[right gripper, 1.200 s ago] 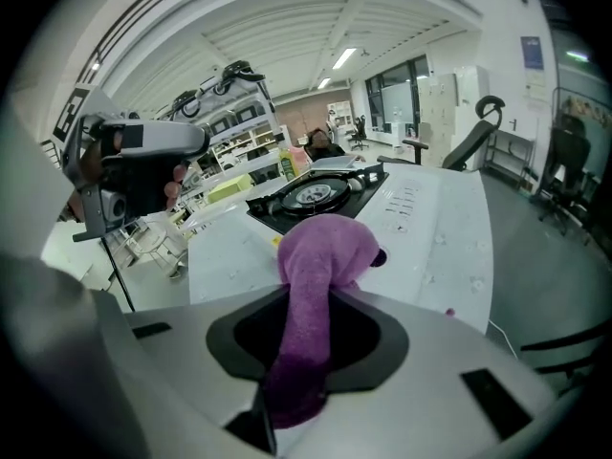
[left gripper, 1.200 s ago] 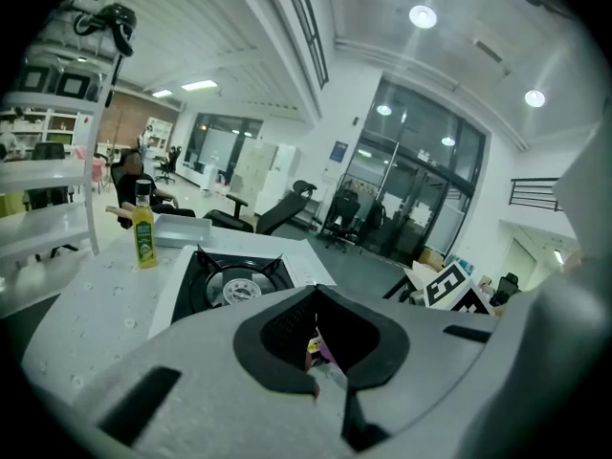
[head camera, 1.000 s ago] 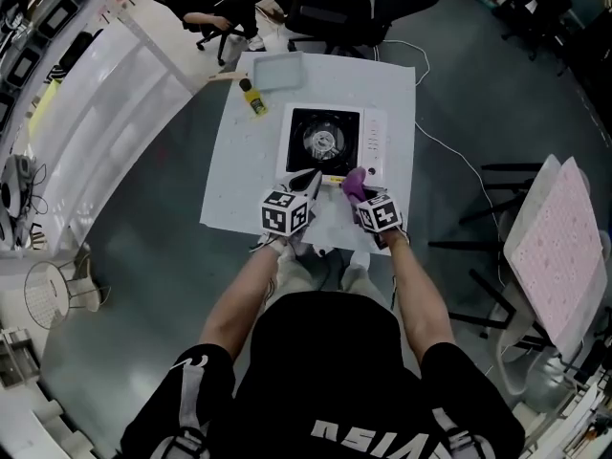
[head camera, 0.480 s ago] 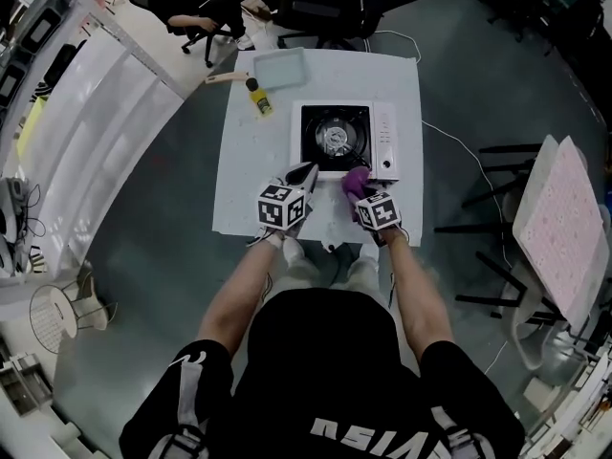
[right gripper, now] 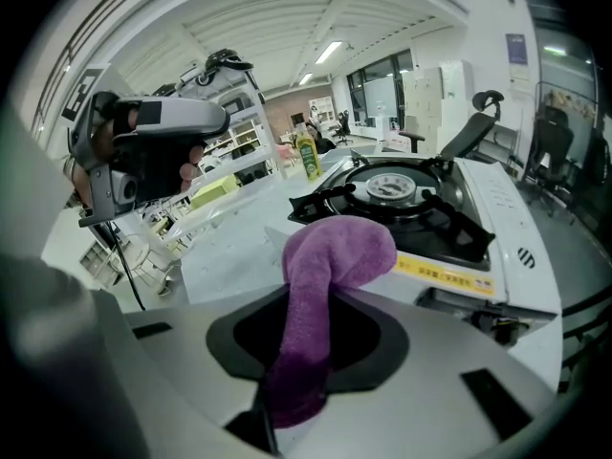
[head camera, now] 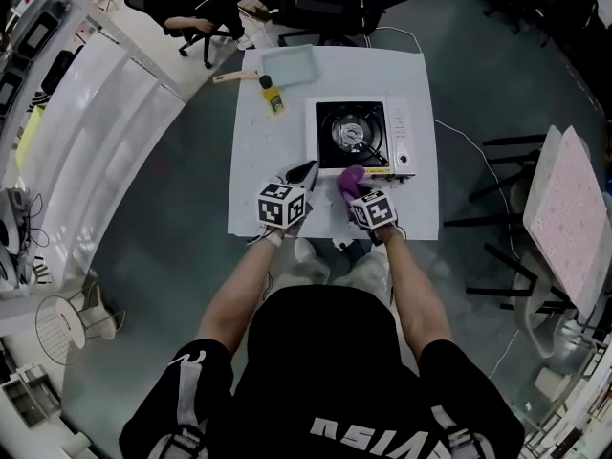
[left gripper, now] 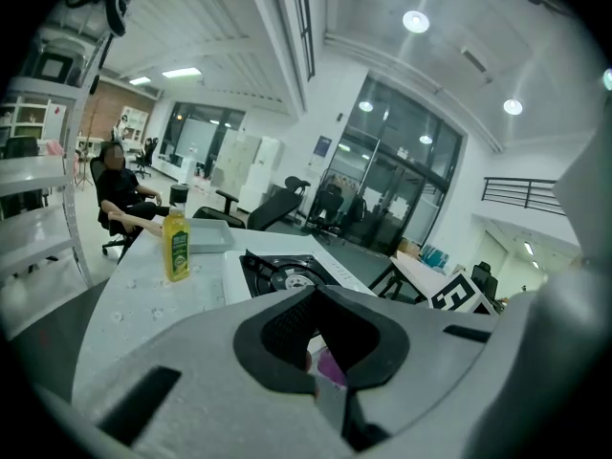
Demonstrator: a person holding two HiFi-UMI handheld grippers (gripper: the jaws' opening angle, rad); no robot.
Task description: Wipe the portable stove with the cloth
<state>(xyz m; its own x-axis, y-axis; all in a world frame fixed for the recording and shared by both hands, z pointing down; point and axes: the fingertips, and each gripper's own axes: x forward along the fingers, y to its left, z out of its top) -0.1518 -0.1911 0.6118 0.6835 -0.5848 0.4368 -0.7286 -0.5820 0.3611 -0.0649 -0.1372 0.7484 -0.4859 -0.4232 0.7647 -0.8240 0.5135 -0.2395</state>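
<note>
We clamp the purple terry cloth in the right gripper's fingers; the left gripper's fingers are together. The cloth's floppy end may snag the white portable stove's black grate.

Both grippers have slid toward the counter's left edge: the left gripper, earlier before the stove, now hangs over bare counter beside it, and the right gripper's cloth has moved leftward along the stove's front.
</note>
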